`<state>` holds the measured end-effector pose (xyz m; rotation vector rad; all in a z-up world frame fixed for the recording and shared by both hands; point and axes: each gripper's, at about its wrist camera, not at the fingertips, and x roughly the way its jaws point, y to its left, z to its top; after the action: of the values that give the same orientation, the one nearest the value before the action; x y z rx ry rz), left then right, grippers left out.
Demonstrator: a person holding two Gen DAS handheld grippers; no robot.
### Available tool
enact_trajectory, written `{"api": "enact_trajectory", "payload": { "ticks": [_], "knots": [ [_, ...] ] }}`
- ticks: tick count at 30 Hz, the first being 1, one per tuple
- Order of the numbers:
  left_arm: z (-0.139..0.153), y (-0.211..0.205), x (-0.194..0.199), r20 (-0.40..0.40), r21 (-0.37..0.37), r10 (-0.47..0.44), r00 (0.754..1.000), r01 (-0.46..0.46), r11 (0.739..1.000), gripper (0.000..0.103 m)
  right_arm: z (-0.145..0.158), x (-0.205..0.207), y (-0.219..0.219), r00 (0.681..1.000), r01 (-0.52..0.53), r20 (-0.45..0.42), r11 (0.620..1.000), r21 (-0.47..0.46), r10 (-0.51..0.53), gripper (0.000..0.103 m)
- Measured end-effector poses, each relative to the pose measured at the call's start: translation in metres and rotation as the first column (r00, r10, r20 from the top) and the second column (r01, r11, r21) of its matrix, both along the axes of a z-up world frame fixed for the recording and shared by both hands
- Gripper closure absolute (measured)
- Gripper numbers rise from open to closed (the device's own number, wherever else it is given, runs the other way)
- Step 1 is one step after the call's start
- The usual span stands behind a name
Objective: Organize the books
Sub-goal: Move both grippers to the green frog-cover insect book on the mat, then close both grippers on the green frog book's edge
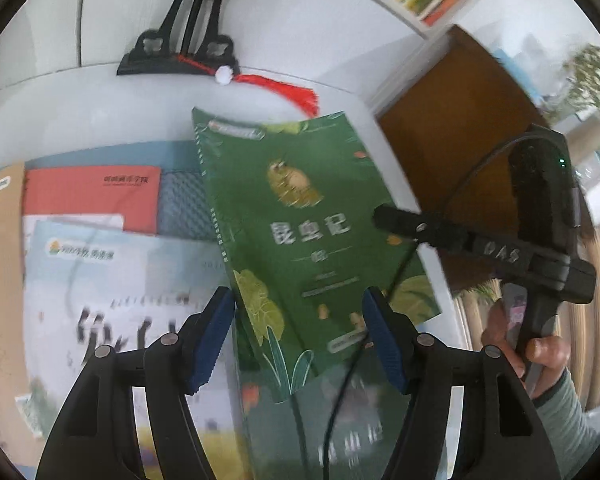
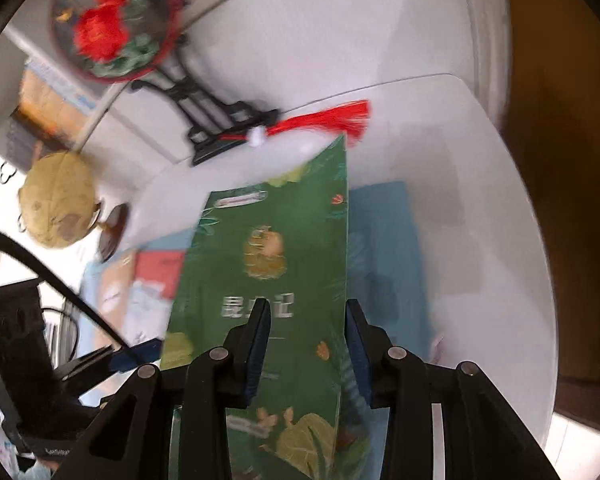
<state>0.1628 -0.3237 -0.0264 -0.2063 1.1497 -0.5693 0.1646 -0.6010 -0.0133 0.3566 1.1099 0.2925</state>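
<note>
Job: put the books in order on the white table (image 1: 100, 108).
Green book: the green book (image 1: 300, 216) lies tilted on top of the other books, with one corner past the table edge. In the right wrist view it looks lifted at the near end, but the blur makes this hard to tell.
Right gripper: the right gripper (image 2: 307, 344) has its fingers (image 2: 258, 344) on both sides of the green book's near edge. They look partly closed around it; I cannot tell if they squeeze it.
Left gripper: the left gripper (image 1: 298, 340) is spread wide, holding nothing, above the green book's low end.
Other books: a red book (image 1: 96, 192), a pale blue book (image 1: 112, 304) and a tan book (image 1: 0, 240) lie flat and mixed up on a blue mat (image 1: 180, 204).
Done so far: I think very little. No neat pile shows yet.
Left to do: move the green book, then sort the rest.
</note>
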Motion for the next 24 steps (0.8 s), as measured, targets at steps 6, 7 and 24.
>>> {"api": "enact_trajectory", "payload": {
  "ticks": [6,7,24],
  "knots": [
    [0.001,0.048,-0.046,-0.027,0.019,0.079,0.996,-0.079,0.997,0.04,-0.008,-0.065,0.05,0.997,-0.066,-0.037,0.997,-0.049,0.064,0.064],
    [-0.001,0.056,-0.054,-0.043,0.018,0.095,0.995,-0.095,0.995,0.04,-0.014,-0.078,0.055,0.997,-0.068,-0.051,0.996,-0.05,0.065,0.064],
    [-0.027,0.058,-0.086,-0.047,0.172,0.18,0.983,-0.17,0.97,0.042,-0.034,-0.168,0.081,0.994,-0.046,-0.108,0.993,-0.111,0.034,0.064]
  ]
}}
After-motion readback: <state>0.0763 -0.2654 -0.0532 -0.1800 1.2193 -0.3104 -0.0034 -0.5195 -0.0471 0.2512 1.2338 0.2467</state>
